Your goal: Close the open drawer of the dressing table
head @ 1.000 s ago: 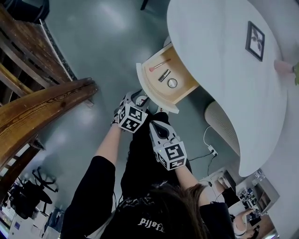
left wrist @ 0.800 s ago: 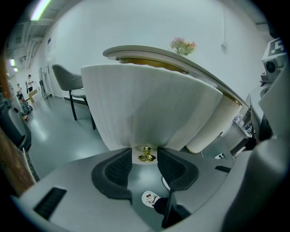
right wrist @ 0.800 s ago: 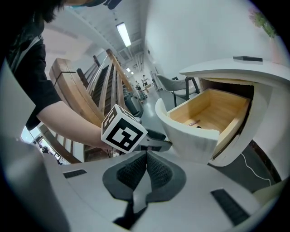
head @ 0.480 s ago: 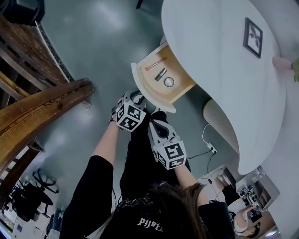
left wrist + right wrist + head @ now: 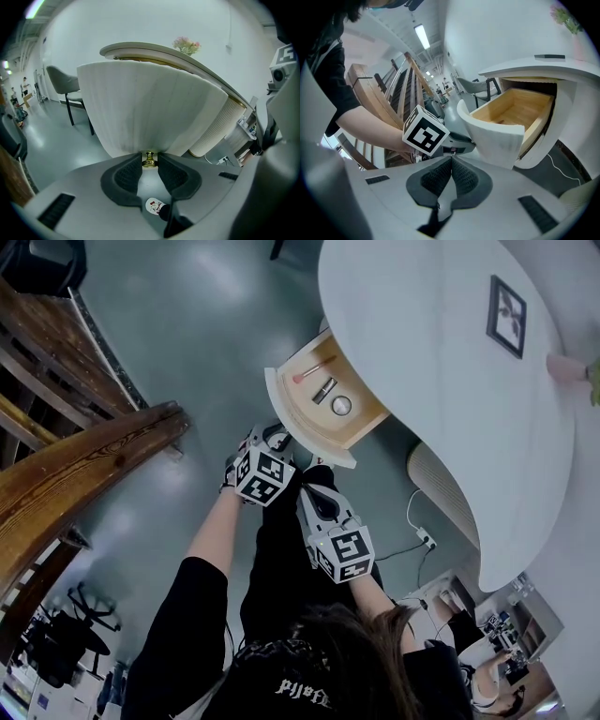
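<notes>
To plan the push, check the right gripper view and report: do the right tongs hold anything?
No: the right tongs are pressed together with nothing between them, clear of the open drawer.

From above we see open drawer (image 5: 328, 401) of white dressing table (image 5: 427, 362); L gripper (image 5: 279, 439), jaws just closing, at its front; R gripper (image 5: 317, 486) beside.

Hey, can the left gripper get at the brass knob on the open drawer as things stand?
Yes, it looks so: the left gripper has its pads closed on the brass knob at the lower edge of the drawer front, with nothing in the way.
</notes>
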`<action>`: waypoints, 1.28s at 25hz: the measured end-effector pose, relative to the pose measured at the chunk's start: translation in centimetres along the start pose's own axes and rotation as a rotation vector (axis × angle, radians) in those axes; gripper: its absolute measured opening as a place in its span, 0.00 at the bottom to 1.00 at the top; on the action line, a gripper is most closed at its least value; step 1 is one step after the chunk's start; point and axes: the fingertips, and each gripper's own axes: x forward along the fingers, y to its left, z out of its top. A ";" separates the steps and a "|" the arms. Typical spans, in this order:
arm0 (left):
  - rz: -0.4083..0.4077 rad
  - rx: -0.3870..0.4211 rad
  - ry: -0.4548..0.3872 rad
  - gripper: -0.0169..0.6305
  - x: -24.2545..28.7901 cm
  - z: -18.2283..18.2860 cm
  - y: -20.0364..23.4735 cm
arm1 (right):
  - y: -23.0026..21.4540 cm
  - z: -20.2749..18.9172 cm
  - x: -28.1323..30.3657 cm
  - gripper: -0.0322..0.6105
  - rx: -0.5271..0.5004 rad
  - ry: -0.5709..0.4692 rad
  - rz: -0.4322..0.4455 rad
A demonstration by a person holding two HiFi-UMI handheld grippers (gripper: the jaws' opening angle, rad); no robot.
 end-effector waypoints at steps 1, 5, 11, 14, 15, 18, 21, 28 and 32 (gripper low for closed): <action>0.001 -0.001 -0.002 0.21 0.2 0.2 0.0 | -0.2 0.1 0.0 0.09 0.005 -0.004 -0.003; -0.004 -0.007 -0.004 0.21 0.8 1.1 0.1 | -0.8 0.6 0.1 0.09 0.013 -0.015 -0.004; -0.013 -0.009 -0.007 0.21 1.5 1.9 0.0 | -1.8 1.1 0.3 0.09 0.021 -0.035 -0.013; -0.013 -0.007 -0.014 0.21 2.0 2.6 0.0 | -2.6 1.3 0.2 0.09 0.034 -0.047 -0.026; -0.012 -0.007 -0.015 0.21 2.1 2.8 0.0 | -2.8 1.4 0.2 0.09 0.037 -0.053 -0.031; -0.007 -0.010 -0.013 0.21 2.6 3.3 -0.1 | -3.4 1.7 -0.1 0.09 0.047 -0.071 -0.042; -0.002 -0.010 -0.012 0.21 3.0 3.9 -0.2 | -4.0 2.0 -0.3 0.09 0.057 -0.088 -0.052; 0.010 -0.011 -0.018 0.21 3.9 5.1 -0.4 | -5.4 1.9 -1.1 0.09 0.075 -0.114 -0.066; 0.012 -0.012 -0.018 0.21 4.2 5.6 -0.5 | -6.0 2.6 -1.6 0.09 0.095 -0.150 -0.077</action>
